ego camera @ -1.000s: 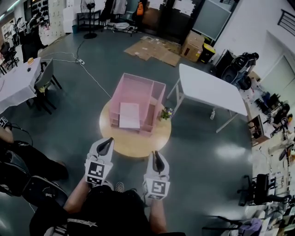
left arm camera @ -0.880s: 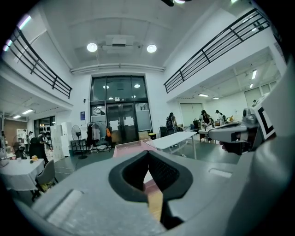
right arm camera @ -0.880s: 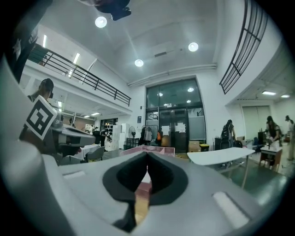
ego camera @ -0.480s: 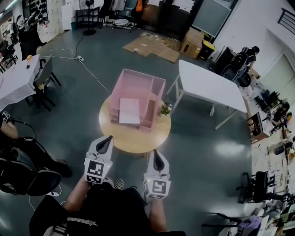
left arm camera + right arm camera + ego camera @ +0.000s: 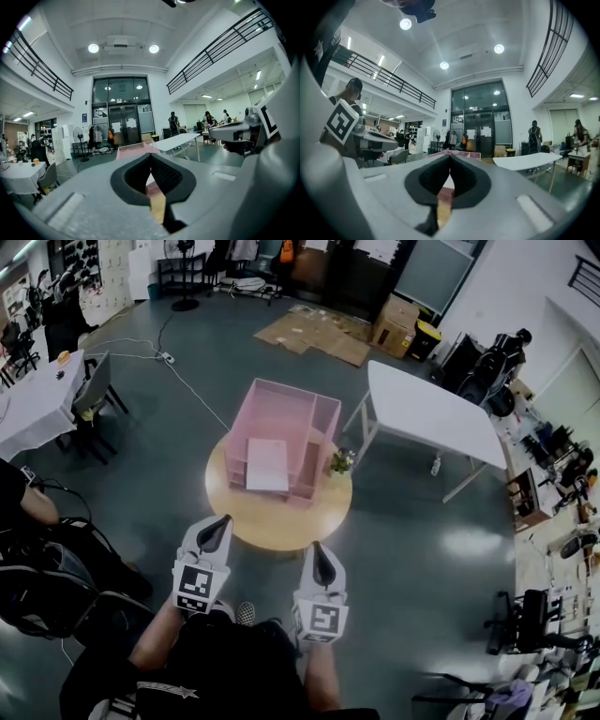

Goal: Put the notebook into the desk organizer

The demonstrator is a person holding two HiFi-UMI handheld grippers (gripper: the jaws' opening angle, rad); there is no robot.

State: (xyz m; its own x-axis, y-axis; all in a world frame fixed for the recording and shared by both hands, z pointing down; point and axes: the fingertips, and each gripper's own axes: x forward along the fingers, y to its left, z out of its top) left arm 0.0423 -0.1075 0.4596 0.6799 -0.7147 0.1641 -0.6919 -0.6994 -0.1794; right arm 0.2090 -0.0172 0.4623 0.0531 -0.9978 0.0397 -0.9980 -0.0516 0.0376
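A pink desk organizer [image 5: 286,423] stands on a round wooden table [image 5: 272,521]. A white notebook [image 5: 267,465] lies flat in the organizer's front tray. My left gripper [image 5: 221,521] hovers at the table's near edge, jaws closed with nothing between them. To its right, my right gripper [image 5: 319,554] is held just short of the table, also shut and empty. The left gripper view looks past the closed tips [image 5: 151,154] to the pink organizer [image 5: 133,150]. In the right gripper view the tips [image 5: 450,157] meet in front of the same organizer [image 5: 461,153].
A small potted plant [image 5: 339,462] stands on the table at the organizer's right. A white folding table [image 5: 427,418] is at the back right, a chair [image 5: 89,399] and another white table at the left. A cable [image 5: 178,381] runs over the floor.
Both grippers stay near the table's front edge. The head view has shifted slightly. A person's arm at the left edge has moved.
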